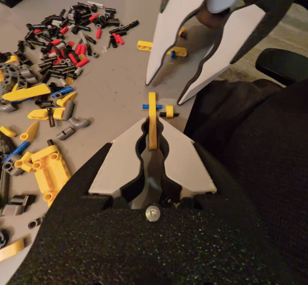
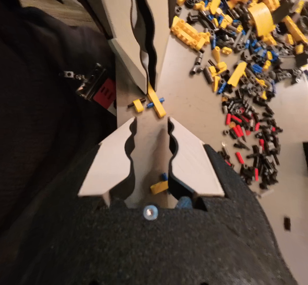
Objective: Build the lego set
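Two grippers over a grey tabletop (image 1: pixel 108 93): left gripper (image 1: pixel 152 118) pinches a long yellow plastic beam (image 1: pixel 152 110) with a blue pin (image 1: pixel 145 106) through it, centre frame. Right gripper (image 2: pixel 152 118) is spread, empty, just short of the beam's free end. Short yellow connector on a black axle (image 1: pixel 169 111) lies beside, apparently untouched.

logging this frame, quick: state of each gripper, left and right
Left gripper: shut on the yellow beam that carries a blue pin.
Right gripper: open, holding nothing.
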The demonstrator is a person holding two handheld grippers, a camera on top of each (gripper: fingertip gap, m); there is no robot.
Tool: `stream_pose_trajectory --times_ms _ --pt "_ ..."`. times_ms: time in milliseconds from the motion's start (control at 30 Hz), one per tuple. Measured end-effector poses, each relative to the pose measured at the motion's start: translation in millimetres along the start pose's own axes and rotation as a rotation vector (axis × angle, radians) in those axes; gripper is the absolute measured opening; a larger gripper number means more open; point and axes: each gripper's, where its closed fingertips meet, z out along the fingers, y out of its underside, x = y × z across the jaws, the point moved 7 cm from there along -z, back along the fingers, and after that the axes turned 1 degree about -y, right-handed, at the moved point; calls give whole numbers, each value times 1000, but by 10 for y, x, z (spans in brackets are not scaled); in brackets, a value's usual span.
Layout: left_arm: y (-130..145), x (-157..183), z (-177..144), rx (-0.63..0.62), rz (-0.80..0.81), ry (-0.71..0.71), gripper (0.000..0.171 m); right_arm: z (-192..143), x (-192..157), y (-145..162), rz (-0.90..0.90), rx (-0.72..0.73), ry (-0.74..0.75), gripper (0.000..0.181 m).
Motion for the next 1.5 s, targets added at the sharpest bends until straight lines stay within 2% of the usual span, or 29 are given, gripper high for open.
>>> stream_pose_trajectory --times_ms 133,267,433,567,1000,1300,1500 --pt "-17 13 22 -9 20 8 8 56 65 -15 24 -11 -159 47" --pt "-9 16 11 -13 24 14 8 112 62 -34 55 12 -222 48" --pt "-13 26 -1 -30 41 27 10 127 72 -31 56 37 -243 47" --pt "18 33 -38 -31 70 -16 12 131 76 -34 44 36 -248 46" --pt "46 72 -44 6 40 -11 20 155 148 -57 29 20 -272 31" --pt "32 70 -25 11 37 -9 21 156 127 -60 21 24 -261 29" --pt "31 41 -25 2 50 -32 12 164 123 -66 22 28 -261 26"
